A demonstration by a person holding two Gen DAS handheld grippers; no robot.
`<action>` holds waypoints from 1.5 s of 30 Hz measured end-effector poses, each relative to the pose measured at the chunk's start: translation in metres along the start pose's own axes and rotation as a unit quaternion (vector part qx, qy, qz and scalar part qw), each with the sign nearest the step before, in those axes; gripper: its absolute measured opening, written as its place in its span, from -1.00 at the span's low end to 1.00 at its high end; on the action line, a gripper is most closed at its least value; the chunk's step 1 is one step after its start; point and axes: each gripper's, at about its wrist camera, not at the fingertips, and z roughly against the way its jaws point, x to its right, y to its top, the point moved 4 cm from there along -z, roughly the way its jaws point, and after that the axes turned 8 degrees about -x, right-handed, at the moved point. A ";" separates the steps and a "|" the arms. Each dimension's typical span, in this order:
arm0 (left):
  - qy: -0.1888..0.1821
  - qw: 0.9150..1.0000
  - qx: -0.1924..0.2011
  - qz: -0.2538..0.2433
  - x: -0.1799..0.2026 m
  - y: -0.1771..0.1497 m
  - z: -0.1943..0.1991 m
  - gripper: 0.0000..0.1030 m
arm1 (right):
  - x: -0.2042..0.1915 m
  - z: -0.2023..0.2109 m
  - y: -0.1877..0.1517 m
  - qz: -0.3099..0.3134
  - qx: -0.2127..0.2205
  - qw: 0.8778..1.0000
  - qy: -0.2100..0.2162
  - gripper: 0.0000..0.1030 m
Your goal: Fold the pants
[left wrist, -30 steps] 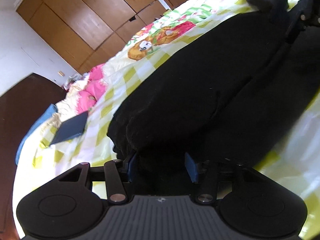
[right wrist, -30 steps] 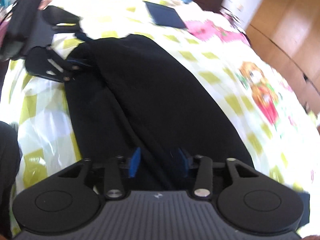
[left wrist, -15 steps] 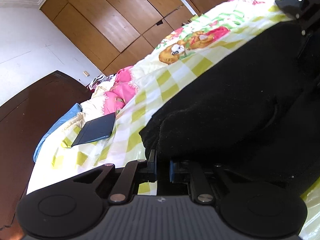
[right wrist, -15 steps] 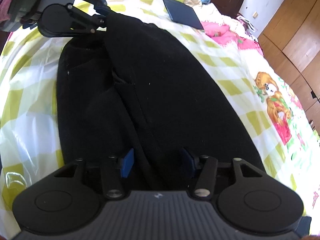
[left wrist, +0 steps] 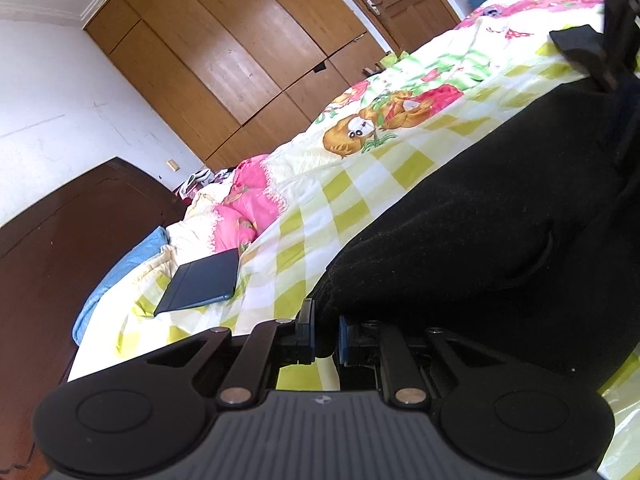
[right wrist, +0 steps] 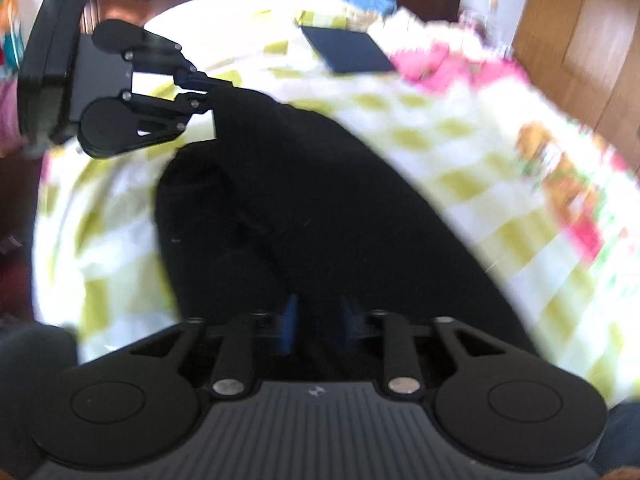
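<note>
Wooden wardrobe doors (left wrist: 224, 64) back a bed (left wrist: 360, 184) with a glossy yellow-checked cartoon cover, where the black, matte, fuzzy pants (left wrist: 500, 216) lie lengthwise. A second ago the left gripper (left wrist: 323, 330) gaped around the near cloth edge; now its blue pads pinch that edge, lifted off the cover. The right gripper (right wrist: 318, 330) has just been narrowing its jaws, dark fabric between them, but blur hides whether they press. Only the right view shows the left gripper (right wrist: 212, 94) side-on, clamped; a flat dark tablet case (left wrist: 200, 282) lies apart near the pillows
</note>
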 end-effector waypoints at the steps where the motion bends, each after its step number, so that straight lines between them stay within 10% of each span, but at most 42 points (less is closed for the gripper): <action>1: 0.003 1.000 0.001 0.000 0.001 0.001 -0.001 -0.44 | -0.003 -0.004 0.001 0.010 -0.003 1.000 -0.011 -0.16; 10: 0.006 1.000 0.009 0.019 -0.011 0.009 0.001 -0.44 | 0.001 -0.051 0.016 -0.057 0.002 0.998 -0.023 -0.13; 13: 0.005 1.000 0.009 0.017 -0.014 0.010 -0.001 -0.44 | 0.021 -0.054 0.021 -0.121 0.001 0.993 0.002 -0.88; 21: 0.022 0.999 0.031 0.009 -0.023 -0.005 0.022 -0.44 | -0.002 0.039 0.020 -0.086 0.052 0.995 0.027 -0.88; 27: 0.027 0.997 -0.027 -0.063 0.042 -0.069 0.018 -0.44 | -0.048 -0.033 -0.020 -0.067 -0.042 0.996 0.046 -0.86; 41: 0.128 0.990 0.024 -0.062 0.028 -0.063 0.016 -0.40 | -0.058 -0.014 -0.005 -0.086 -0.004 0.996 0.023 -0.85; 45: 0.108 0.987 -0.033 -0.111 0.046 -0.093 -0.007 -0.38 | -0.075 -0.045 -0.014 -0.059 -0.047 0.997 0.014 -0.75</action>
